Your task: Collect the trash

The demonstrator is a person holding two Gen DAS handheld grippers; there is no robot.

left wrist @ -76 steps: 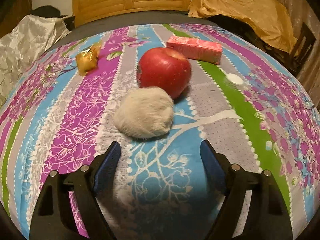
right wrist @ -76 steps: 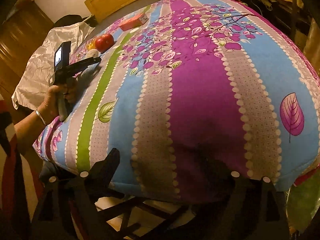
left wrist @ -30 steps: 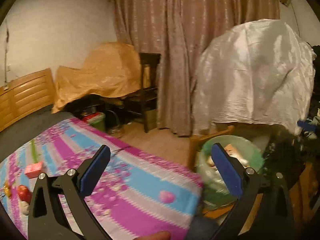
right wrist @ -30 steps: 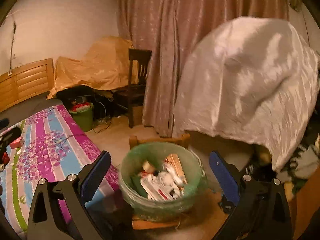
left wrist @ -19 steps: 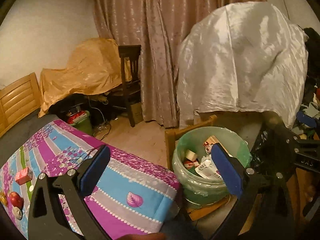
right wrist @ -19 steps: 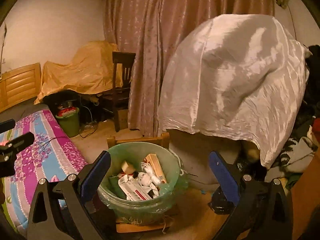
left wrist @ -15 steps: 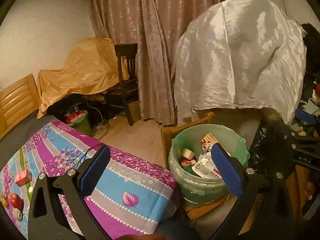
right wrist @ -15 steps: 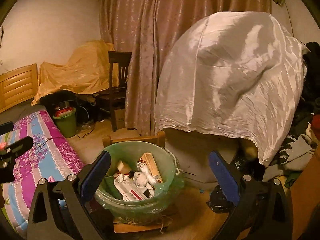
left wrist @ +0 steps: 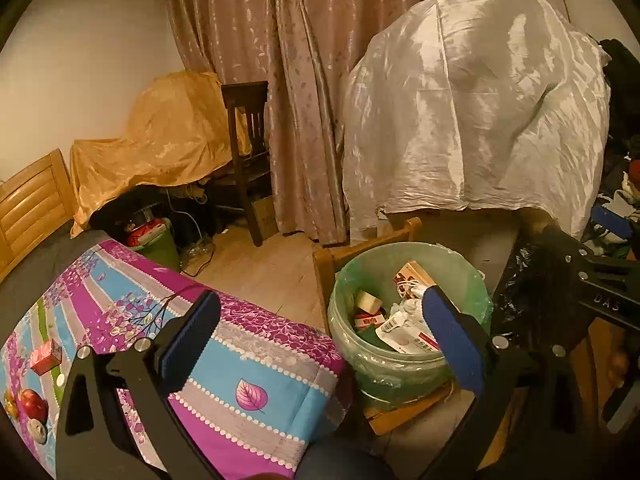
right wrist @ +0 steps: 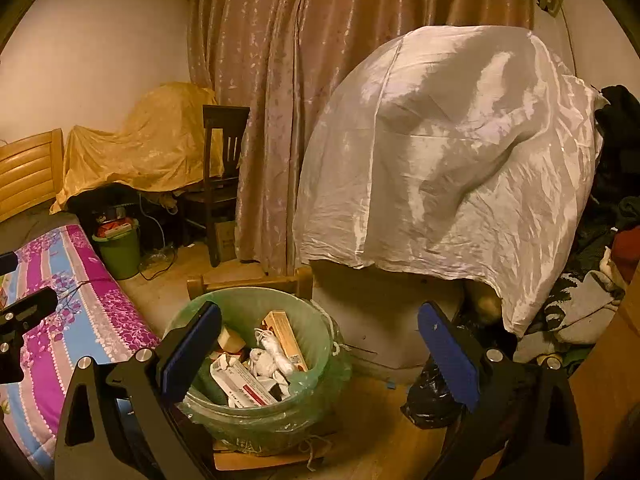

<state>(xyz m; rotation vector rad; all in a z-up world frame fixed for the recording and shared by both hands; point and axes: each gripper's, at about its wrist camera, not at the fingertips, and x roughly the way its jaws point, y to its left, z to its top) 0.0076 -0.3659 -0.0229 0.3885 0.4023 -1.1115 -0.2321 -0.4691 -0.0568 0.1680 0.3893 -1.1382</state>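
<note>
Two grippers, left (left wrist: 318,336) and right (right wrist: 318,346), we held agape, empty; bin (right wrist: 320,330) ahead held light, crushable boxes (right wrist: 244,386), best pinched across flat sides.

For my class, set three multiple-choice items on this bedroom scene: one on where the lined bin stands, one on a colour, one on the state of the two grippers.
1. Where is the round bin with the green plastic liner?
A. On the striped bedspread
B. On the floor beside the bed, against a low wooden frame
C. Under the dark wooden chair

2. What colour are the pads on the gripper fingers?
A. Blue
B. Red
C. White

3. What state are the left gripper and right gripper in?
A. Both open and empty
B. Both shut on paper
C. Left one shut on an apple

Answers:
1 B, it stands past the bedspread's corner.
2 A, both views show blue pads.
3 A, nothing lies between the wide-apart fingers.
</note>
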